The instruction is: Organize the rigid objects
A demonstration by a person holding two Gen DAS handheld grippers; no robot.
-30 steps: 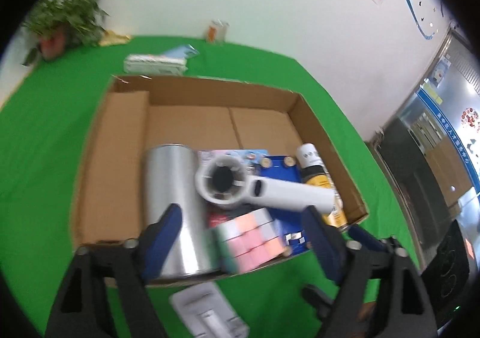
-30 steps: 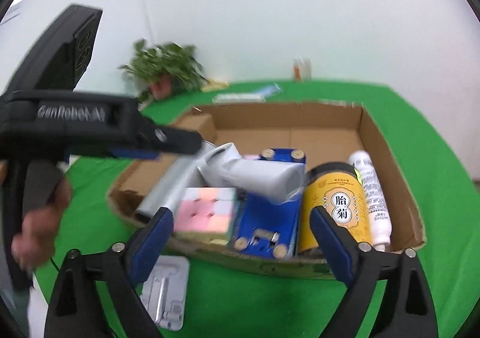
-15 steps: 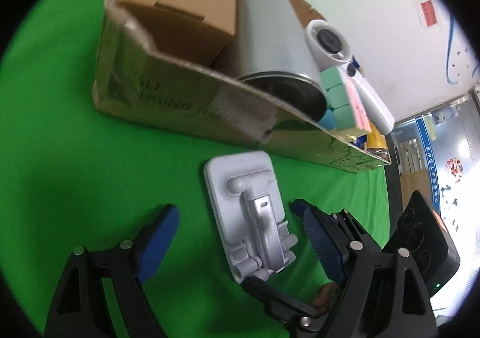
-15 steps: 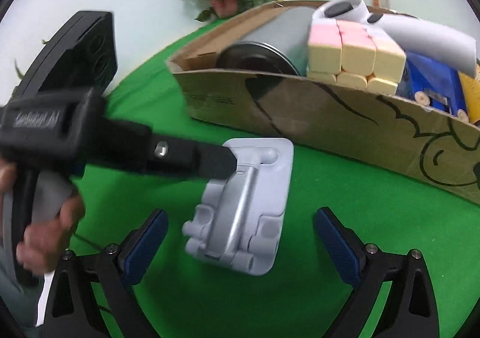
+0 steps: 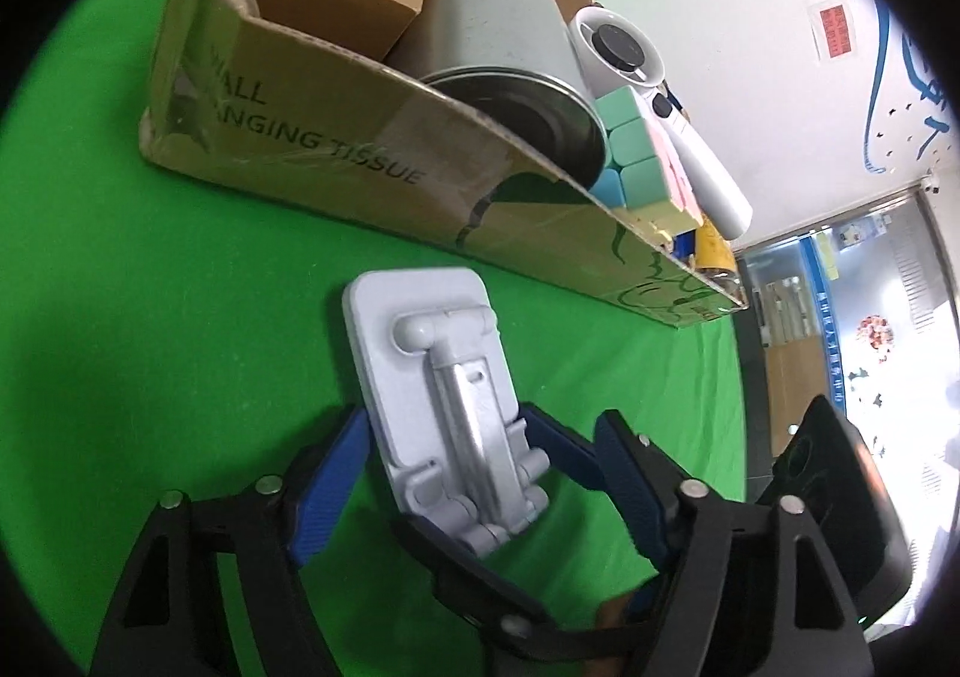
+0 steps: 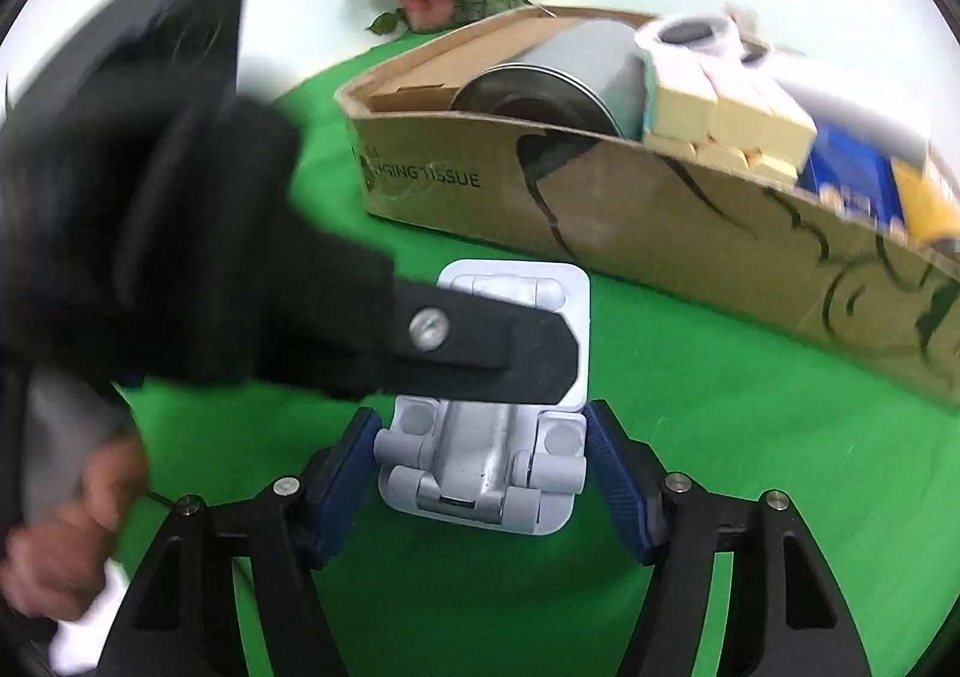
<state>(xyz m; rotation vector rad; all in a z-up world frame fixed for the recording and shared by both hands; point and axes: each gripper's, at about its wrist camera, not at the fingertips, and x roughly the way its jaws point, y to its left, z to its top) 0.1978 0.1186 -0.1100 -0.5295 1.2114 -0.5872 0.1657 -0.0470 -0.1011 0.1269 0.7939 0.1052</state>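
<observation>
Left wrist view: the grey folding stand (image 5: pixel 444 407) lies flat on the green desk (image 5: pixel 180 317), just in front of the cardboard box (image 5: pixel 360 179), which sits toward twelve o'clock. The left tongs (image 5: pixel 468 473) are closing around the stand's hinged near end; the blue pad at nine o'clock looks to be against its edge, while the pad at three o'clock is apart from it, with a finger of the other tool between. I judge the stand to be stiff plastic and metal, light, smooth-sided and somewhat slippery; its hinges may fold if squeezed unevenly, so the long flat edges near the base plate are the safer place to take hold. Only this view shows the full length of the stand and the items at the box's far end.

Right wrist view: the right tongs (image 6: pixel 483 473) are also closing, their blue pads flanking the stand's (image 6: pixel 480 467) knuckled end at nine and three o'clock, very near but whether pressing I cannot tell. Only here is the person's hand (image 6: pixel 66 545) visible at eight o'clock, and the left tool's black finger lying across the stand's upper half.
</observation>
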